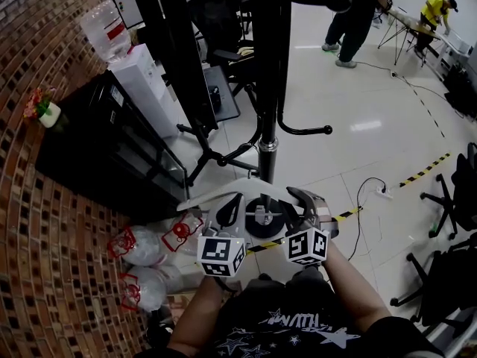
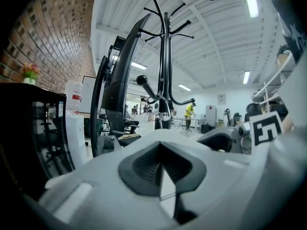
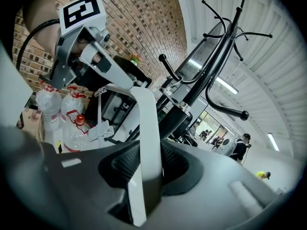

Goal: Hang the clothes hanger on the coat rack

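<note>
A white clothes hanger (image 1: 201, 198) is held level between my two grippers, low in front of the black coat rack (image 1: 268, 66). My left gripper (image 1: 227, 211) is shut on one side of it; in the left gripper view only a thin white edge of the hanger (image 2: 167, 190) shows between the pads of that gripper (image 2: 163, 171). My right gripper (image 1: 298, 203) is shut on the other side, with the hanger's flat arm (image 3: 146, 128) running up out of that gripper (image 3: 144, 166). The rack's pole and curved hooks (image 2: 165, 66) rise just ahead (image 3: 211, 66).
A brick wall runs along the left, with a black cabinet (image 1: 104, 148) and a water dispenser (image 1: 145, 80). Large water bottles (image 1: 145, 248) lie on the floor by my left. Black chair bases (image 1: 216, 155) crowd the rack. People (image 1: 354, 21) stand at the far right.
</note>
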